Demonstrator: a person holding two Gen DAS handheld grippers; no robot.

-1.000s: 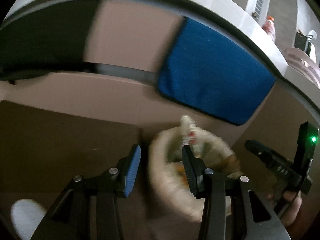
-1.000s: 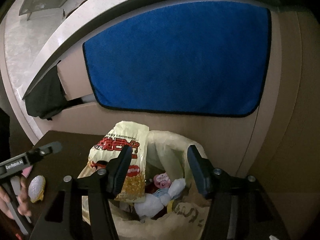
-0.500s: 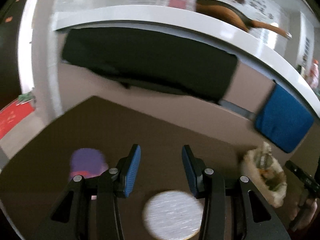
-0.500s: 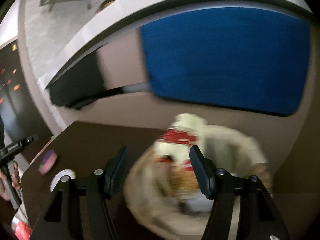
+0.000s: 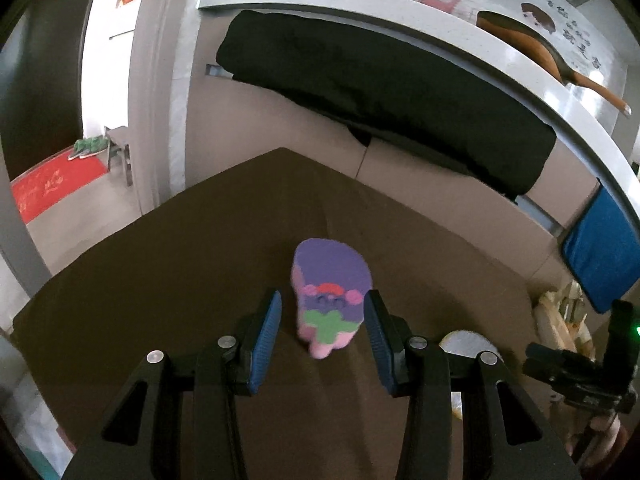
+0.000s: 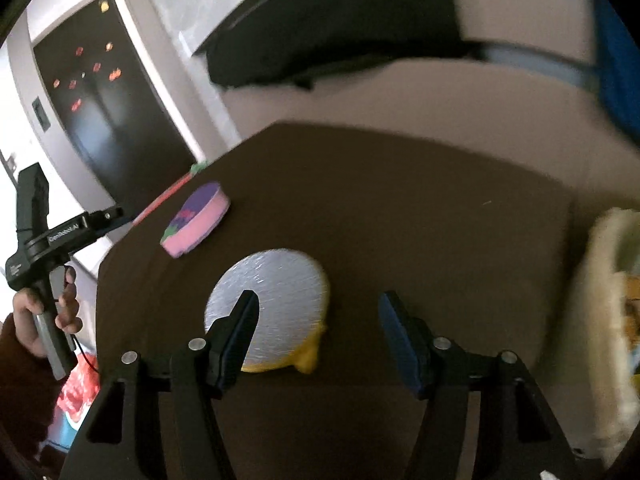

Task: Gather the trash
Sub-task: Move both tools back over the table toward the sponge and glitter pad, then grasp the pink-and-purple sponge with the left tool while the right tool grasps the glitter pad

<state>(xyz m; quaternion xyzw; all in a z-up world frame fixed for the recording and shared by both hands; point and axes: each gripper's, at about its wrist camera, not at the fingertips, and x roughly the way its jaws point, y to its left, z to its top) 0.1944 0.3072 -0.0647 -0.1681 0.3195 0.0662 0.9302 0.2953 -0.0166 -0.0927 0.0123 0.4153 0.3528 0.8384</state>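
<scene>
The left tool [image 5: 322,334] is spread wide around the purple-pink pack [image 5: 330,300] on the brown counter [image 5: 160,264], probably lined up for grabbing. The right tool [image 6: 318,330] is held open over the foil-lidded cup [image 6: 268,304], trash bag [image 6: 604,320] kept rightmost.

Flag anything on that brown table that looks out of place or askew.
Two loose items lie on the brown table: a purple-and-pink pack between the open left gripper fingers, and a foil-lidded yellow cup tipped on its side ahead of the open right gripper. Nothing looks spilled. The trash bag sits at the table's right edge.
</scene>
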